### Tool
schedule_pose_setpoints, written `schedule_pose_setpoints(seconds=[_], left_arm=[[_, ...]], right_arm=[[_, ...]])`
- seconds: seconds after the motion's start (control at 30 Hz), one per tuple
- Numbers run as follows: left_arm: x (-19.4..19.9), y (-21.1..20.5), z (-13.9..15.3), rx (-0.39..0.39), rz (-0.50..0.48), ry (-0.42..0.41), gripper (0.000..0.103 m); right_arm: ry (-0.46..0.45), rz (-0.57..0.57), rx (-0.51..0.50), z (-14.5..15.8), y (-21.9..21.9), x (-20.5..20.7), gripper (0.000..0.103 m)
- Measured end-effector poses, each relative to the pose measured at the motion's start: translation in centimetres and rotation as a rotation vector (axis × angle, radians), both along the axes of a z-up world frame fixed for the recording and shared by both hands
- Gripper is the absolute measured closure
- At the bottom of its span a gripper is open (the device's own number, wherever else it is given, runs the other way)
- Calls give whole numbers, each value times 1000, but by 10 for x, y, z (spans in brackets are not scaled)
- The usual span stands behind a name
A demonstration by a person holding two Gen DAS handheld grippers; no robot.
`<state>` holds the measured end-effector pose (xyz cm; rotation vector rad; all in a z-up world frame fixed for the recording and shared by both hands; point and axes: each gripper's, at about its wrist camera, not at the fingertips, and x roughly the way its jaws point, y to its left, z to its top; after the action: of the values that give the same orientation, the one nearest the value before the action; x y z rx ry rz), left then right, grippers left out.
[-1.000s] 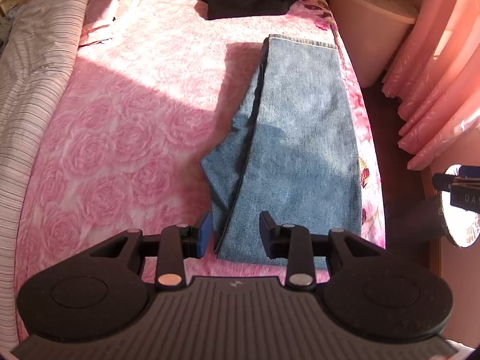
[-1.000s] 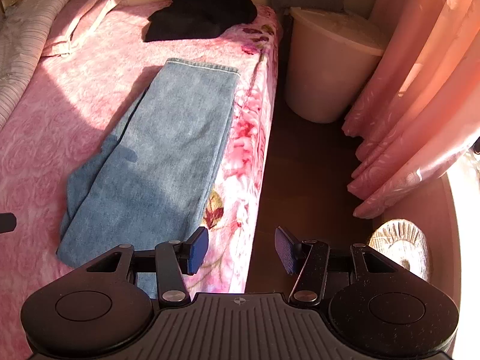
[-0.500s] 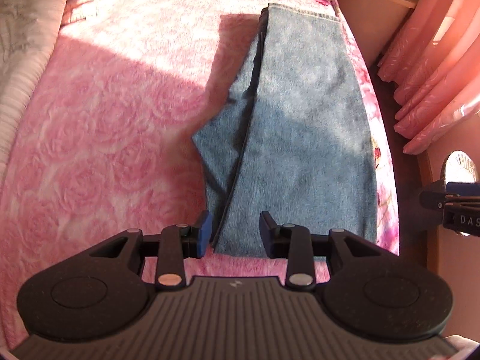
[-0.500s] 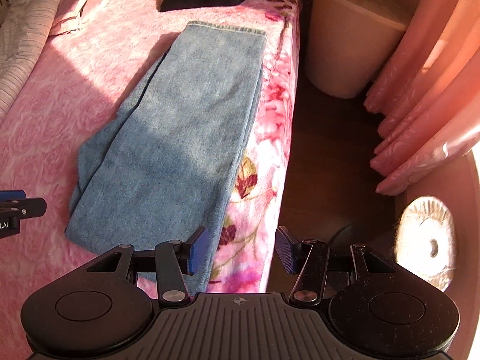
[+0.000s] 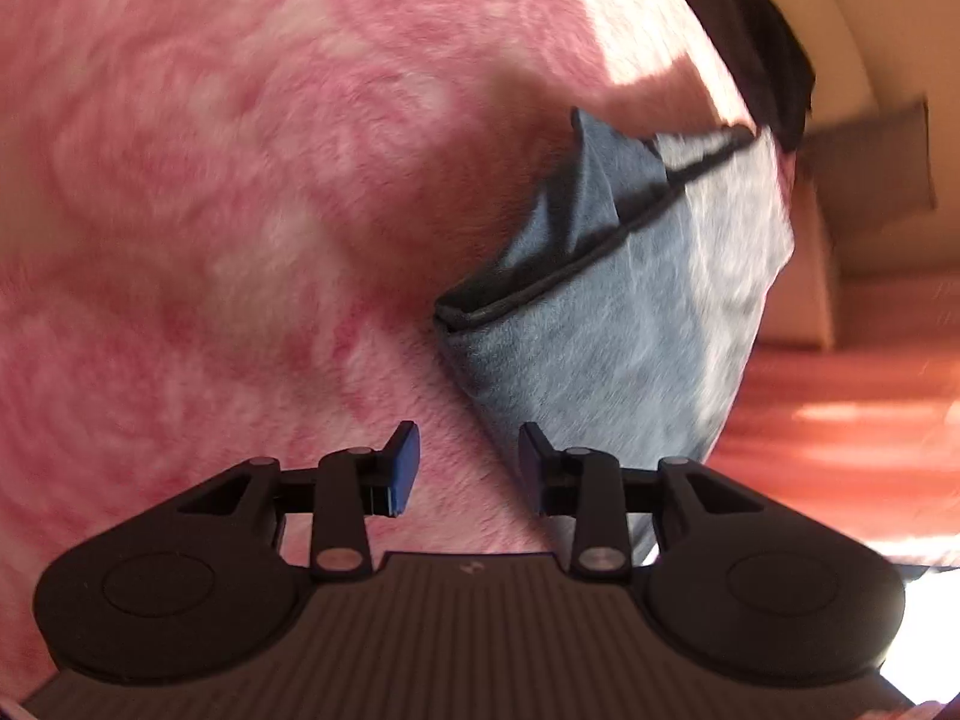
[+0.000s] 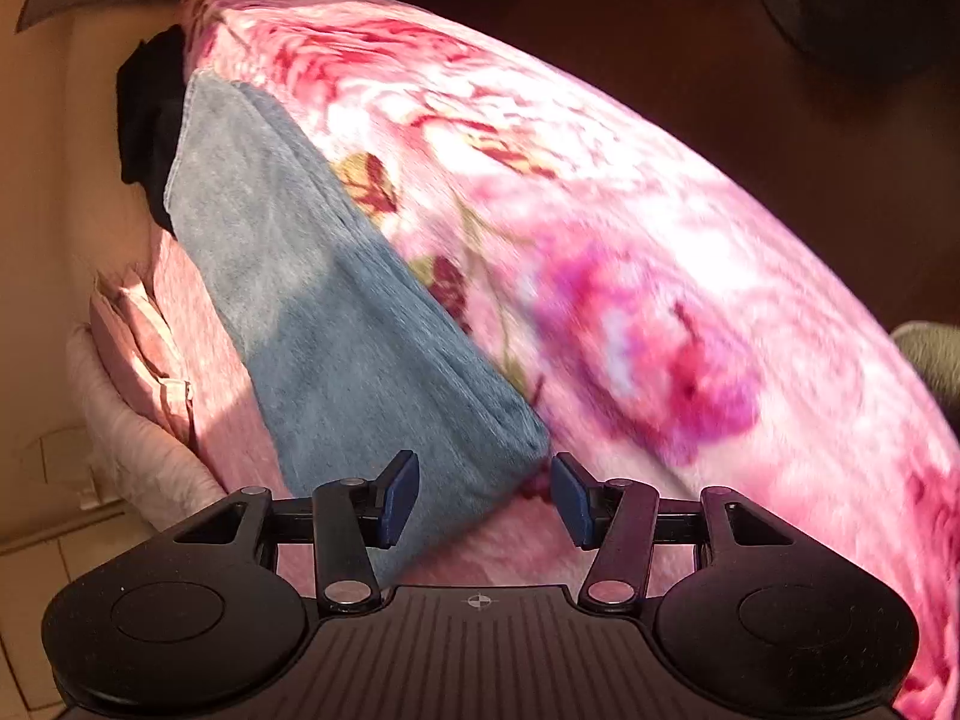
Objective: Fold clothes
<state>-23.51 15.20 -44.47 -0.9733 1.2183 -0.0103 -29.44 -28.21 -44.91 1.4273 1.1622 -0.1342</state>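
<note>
Blue jeans (image 5: 636,312), folded lengthwise, lie on the pink rose-patterned bed cover (image 5: 210,210). My left gripper (image 5: 468,462) is open, low over the bed at the near left corner of the jeans, its right finger just over the denim edge. In the right wrist view the jeans (image 6: 336,324) run away to the upper left. My right gripper (image 6: 483,495) is open, with the near right corner of the jeans between its fingers. Both views are tilted and blurred.
A black garment (image 5: 762,60) lies at the far end of the jeans; it also shows in the right wrist view (image 6: 150,120). A pink pillow (image 6: 144,354) and striped bedding lie at the left. The bed's floral side (image 6: 600,252) drops toward dark floor.
Both grippers have dropped down close to the near end of the jeans and tilted. Left now sits at the left corner, right at the right corner. Both stay open.
</note>
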Motion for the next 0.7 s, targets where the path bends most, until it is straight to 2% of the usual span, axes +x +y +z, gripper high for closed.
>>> schedule_pose_setpoints(seconds=[0.07,0.23,0.5,0.53,0.57,0.6,0.7], left_arm=[[-1,2,-6,-47,61,-21,70],[7,3,-24,-95,134,-53,69],[19,-4,-41,-120,138,-90,69],[17,-3,-42,-126,142,-96,69],[14,-3,-44,-131,146,-103,70],[13,-2,-45,-135,149,-108,70],[11,-3,-42,-131,151,-115,77]], right_arm=[[7,-20,25,-8,6,-6,50],[-21,-27,25,-22,13,5,50],[-46,-85,48,-32,14,10,51],[-45,-82,38,-33,15,10,55],[-43,-79,28,-34,15,9,65],[-44,-72,19,-35,16,9,70],[-65,-27,0,-32,13,12,81]])
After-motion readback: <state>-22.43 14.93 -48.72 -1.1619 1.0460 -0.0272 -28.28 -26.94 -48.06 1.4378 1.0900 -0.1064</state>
